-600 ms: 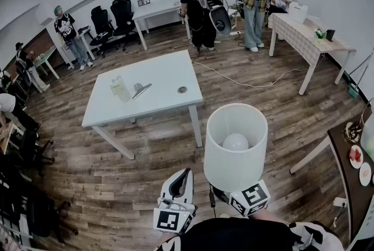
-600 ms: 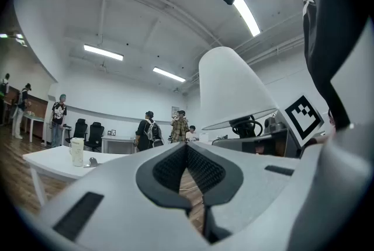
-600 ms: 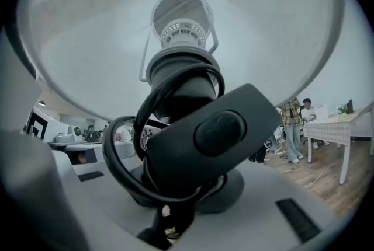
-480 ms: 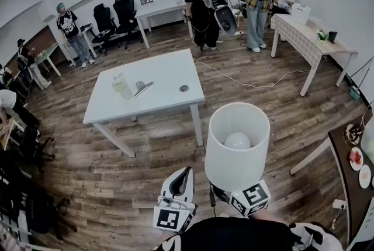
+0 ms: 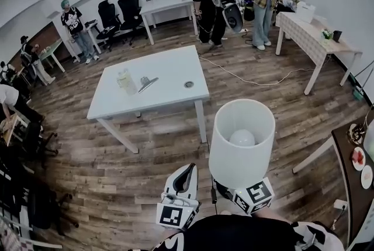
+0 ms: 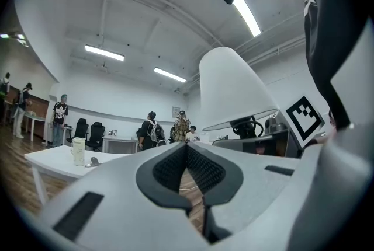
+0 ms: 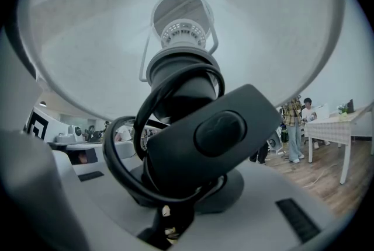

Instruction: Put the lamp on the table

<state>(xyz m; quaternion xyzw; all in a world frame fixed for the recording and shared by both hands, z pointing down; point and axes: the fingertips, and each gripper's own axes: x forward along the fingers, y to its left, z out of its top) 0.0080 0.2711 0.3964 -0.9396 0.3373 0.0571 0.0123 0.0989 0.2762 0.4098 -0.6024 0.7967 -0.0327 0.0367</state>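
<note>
Lamp (image 5: pixel 235 163) is in my right gripper (image 7: pixel 175 212), held upright off the floor (image 5: pixel 134 174) and close in front of me. The jaws are clamped on the dark lower part of it, just under the socket. In the right gripper view the white shade (image 7: pixel 82 45) fills everything above the jaws. The black cord (image 7: pixel 124 157) loops around the stem, and the inline switch (image 7: pixel 217 134) hangs across the front, right over the grip. From the head view I look down into the open top of the shade and see the bulb (image 5: pixel 242 138) inside. The marker cube of that gripper shows just below the shade's lower edge.

My left gripper (image 6: pixel 187 147) sits just beside the lamp, on its left, not touching it. Its jaws are closed tip to tip with nothing between them, only wood floor showing through the small gap lower down. In the left gripper view the shade stands up and to the right of the jaws.

The white table (image 5: pixel 169 72) is ahead and to the left of the lamp, well apart from it, with bare wooden floor between. On the table top stand a pale bottle (image 5: pixel 123 81), a small metallic thing (image 5: pixel 146 83) just beside it, and a little round thing (image 5: pixel 189 84) nearer the right edge. Several people stand near the far wall
</note>
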